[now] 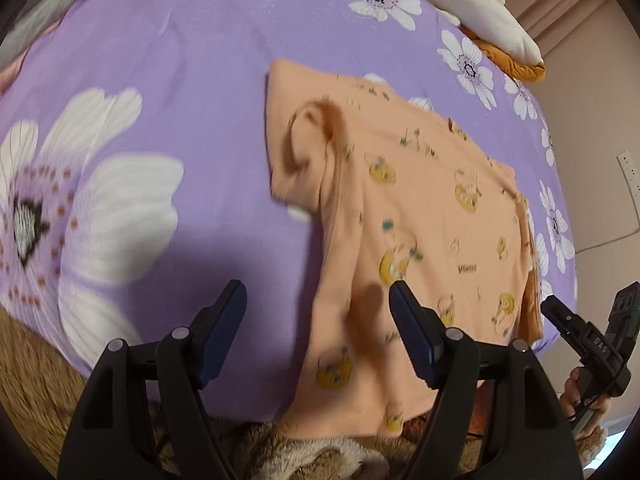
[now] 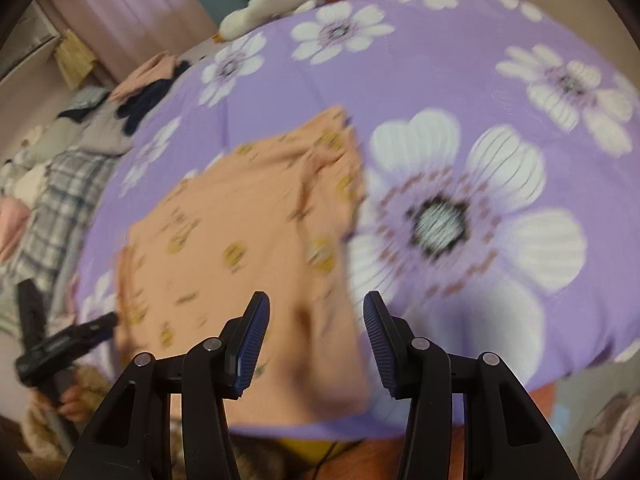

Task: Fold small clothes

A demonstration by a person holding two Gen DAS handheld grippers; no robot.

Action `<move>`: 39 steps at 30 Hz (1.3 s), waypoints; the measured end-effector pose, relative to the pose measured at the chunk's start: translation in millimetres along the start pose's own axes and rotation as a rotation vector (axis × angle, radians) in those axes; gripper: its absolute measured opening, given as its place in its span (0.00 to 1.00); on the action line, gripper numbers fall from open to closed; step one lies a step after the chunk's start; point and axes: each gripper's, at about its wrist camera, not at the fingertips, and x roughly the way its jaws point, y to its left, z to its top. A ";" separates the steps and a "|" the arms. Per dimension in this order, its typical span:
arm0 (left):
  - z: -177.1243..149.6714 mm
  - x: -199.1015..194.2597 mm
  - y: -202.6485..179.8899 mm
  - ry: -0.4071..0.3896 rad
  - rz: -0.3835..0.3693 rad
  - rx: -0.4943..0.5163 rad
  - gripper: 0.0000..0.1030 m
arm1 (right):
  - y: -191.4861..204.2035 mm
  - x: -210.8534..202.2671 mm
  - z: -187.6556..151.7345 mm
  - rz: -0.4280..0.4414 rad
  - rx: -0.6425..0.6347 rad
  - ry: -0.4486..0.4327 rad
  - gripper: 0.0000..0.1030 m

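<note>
Both claws, left claw [image 1: 318, 304] and right claw [image 2: 316, 312], spread apart and empty above the orange shirt [image 1: 420, 216].

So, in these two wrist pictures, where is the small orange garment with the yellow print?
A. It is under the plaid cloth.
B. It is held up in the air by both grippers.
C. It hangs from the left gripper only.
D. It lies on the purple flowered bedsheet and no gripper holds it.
D: the orange garment lies on the purple sheet, and both the left gripper and the right gripper stand open with nothing pinched.
</note>
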 end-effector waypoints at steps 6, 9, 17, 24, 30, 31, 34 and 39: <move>-26.0 -1.5 -7.4 0.025 -0.034 0.028 0.67 | 0.9 15.2 -11.3 -0.083 -0.025 0.034 0.47; -38.1 5.6 -9.6 0.059 -0.051 0.028 0.43 | -1.8 17.9 -17.2 -0.091 -0.020 0.042 0.38; -46.7 9.3 -19.3 0.065 -0.057 0.071 0.05 | -5.9 -1.1 -24.7 -0.009 -0.008 -0.033 0.10; -38.9 -25.0 -29.9 -0.031 -0.110 0.093 0.05 | -1.5 -34.6 -14.1 0.045 -0.012 -0.135 0.09; -34.6 -46.5 -39.3 -0.080 -0.134 0.108 0.05 | 5.2 -47.2 -10.8 0.046 -0.026 -0.192 0.09; -33.3 -50.5 -40.0 -0.090 -0.138 0.111 0.05 | 7.3 -49.8 -9.8 0.050 -0.033 -0.201 0.09; -28.8 -65.0 -47.3 -0.144 -0.149 0.140 0.05 | 9.5 -58.3 -5.8 0.077 -0.032 -0.227 0.09; -21.9 -90.2 -51.9 -0.200 -0.207 0.143 0.05 | 14.5 -77.9 2.4 0.119 -0.038 -0.290 0.09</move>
